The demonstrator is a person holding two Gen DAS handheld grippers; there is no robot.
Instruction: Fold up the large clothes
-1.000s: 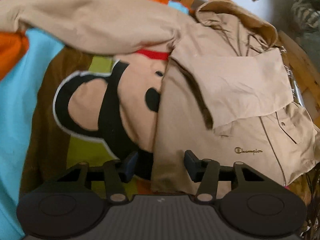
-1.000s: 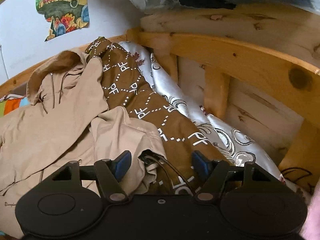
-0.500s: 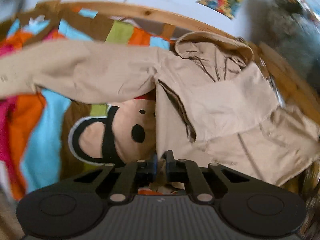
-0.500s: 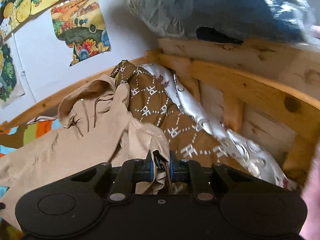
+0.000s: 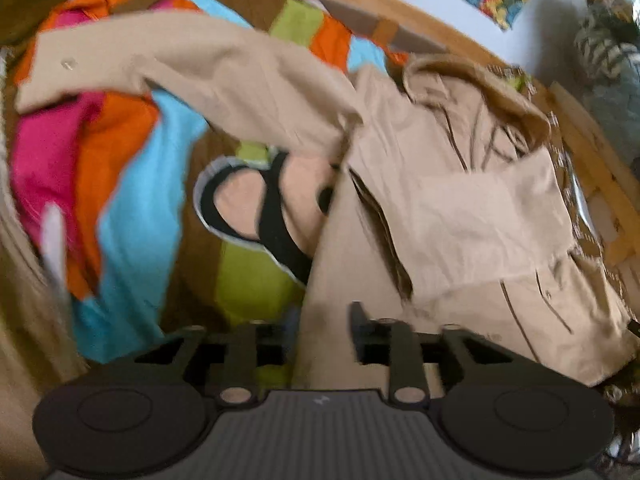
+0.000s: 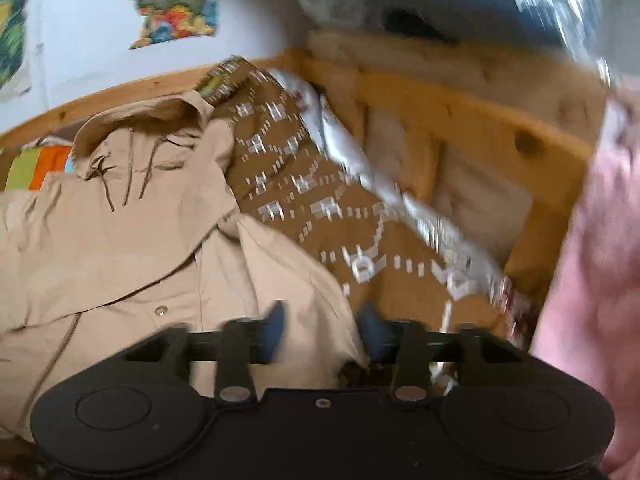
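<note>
The beige hooded jacket [image 5: 460, 208] lies spread on the bed's striped blanket [image 5: 132, 216], hood toward the wooden headboard [image 6: 460, 112]. Left gripper [image 5: 324, 324] and right gripper [image 6: 320, 320]: jaws parted, hem fabric between, ungripped.

Wooden-framed bed [image 6: 460, 100], with coverings and garment

Multicoloured cartoon-print blanket [image 5: 132, 208] covered the mattress ahead and left of the left gripper [image 5: 324, 336]; beige hooded jacket [image 5: 460, 208] lay spread on it, one sleeve reaching left. Brown patterned cloth [image 6: 320, 216] lay ahead of the right gripper [image 6: 320, 324], against the rail.
</note>
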